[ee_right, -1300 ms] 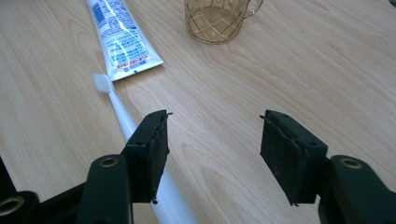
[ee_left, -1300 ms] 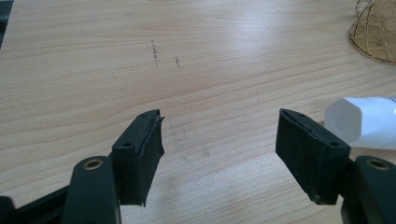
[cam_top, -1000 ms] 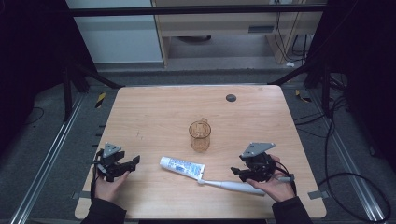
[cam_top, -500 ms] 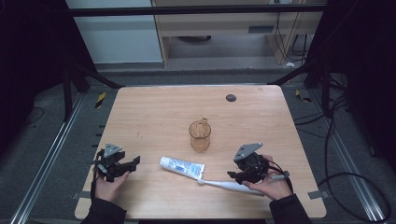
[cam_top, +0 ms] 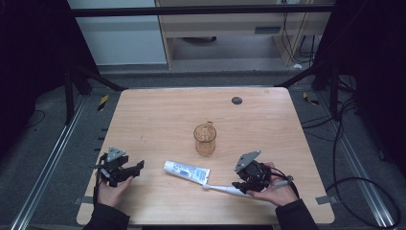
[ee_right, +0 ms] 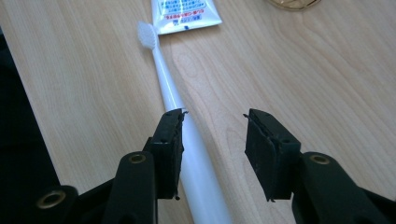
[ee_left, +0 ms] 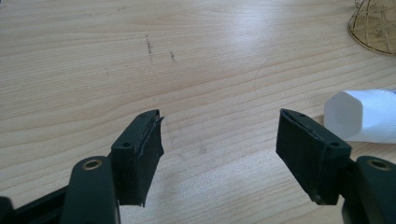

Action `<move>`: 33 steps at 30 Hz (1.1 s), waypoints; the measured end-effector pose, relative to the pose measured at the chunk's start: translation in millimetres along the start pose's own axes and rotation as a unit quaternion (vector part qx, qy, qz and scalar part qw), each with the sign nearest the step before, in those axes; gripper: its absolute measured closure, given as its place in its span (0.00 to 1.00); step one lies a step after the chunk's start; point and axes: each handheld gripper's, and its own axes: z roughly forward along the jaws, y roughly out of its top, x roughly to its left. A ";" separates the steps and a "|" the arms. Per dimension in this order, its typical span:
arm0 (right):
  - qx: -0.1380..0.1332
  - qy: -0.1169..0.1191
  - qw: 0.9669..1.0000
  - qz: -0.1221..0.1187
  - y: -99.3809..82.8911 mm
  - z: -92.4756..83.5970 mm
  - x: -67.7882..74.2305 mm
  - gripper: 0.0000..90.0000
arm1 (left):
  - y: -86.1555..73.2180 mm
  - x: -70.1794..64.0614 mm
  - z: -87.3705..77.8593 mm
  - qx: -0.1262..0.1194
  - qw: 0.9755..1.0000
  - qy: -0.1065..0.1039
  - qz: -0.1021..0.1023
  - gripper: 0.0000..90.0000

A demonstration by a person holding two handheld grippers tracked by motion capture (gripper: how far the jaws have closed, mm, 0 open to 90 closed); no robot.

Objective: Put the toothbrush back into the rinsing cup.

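Note:
A white toothbrush [cam_top: 221, 189] lies on the wooden table [cam_top: 163, 115] near its front edge, bristles beside the flat end of a white toothpaste tube [cam_top: 186, 171]. My right gripper [cam_top: 240, 185] is low over the handle. In the right gripper view the toothbrush [ee_right: 163, 74] runs between the jaws of my right gripper [ee_right: 212, 140], close along the left one, with a gap to the right one. These jaws have just been closing and stand open around the handle. At the front left my left gripper [cam_top: 136, 167] rests open, and the left gripper view shows nothing between the jaws of my left gripper [ee_left: 219, 140].
An amber glass mug [cam_top: 205, 139] stands upright mid-table, just behind the toothpaste tube. A small dark round spot [cam_top: 236, 100] marks the table's far side. Cables and metal frame rails run along the floor on both sides.
My right gripper has shifted left and down onto the toothbrush handle, and its jaws have narrowed around it. The left gripper, tube and mug have not moved.

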 end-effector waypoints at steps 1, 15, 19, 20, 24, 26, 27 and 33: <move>0.005 0.001 1.000 -0.001 0.0 0.6 0.4 0.63 | 0.0 0.0 0.1 0.001 1.000 0.000 0.001 0.34; 0.050 0.021 0.998 -0.021 3.4 14.6 5.9 0.65 | 0.0 0.1 0.8 0.003 1.000 -0.001 0.002 0.34; 0.057 0.024 0.998 -0.027 3.7 17.8 7.0 0.65 | 0.0 -0.4 1.0 0.004 1.000 -0.001 0.002 0.34; 0.060 0.025 0.997 -0.028 3.9 18.6 7.0 0.65 | 0.0 -0.4 1.0 0.004 1.000 -0.001 0.002 0.34; 0.070 0.027 0.997 -0.035 4.2 23.3 8.3 0.66 | 0.0 -0.2 1.2 0.005 1.000 -0.002 0.002 0.34; 0.070 0.028 0.996 -0.037 4.1 24.0 8.2 0.66 | 0.0 -0.2 1.2 0.005 1.000 -0.001 0.003 0.34; 0.071 0.028 0.996 -0.037 4.1 24.4 8.4 0.66 | 0.0 -0.3 1.2 0.005 1.000 -0.001 0.003 0.34; 0.078 0.029 0.996 -0.037 3.2 27.2 8.8 0.67 | 0.1 -0.5 1.1 0.005 1.000 -0.001 0.003 0.33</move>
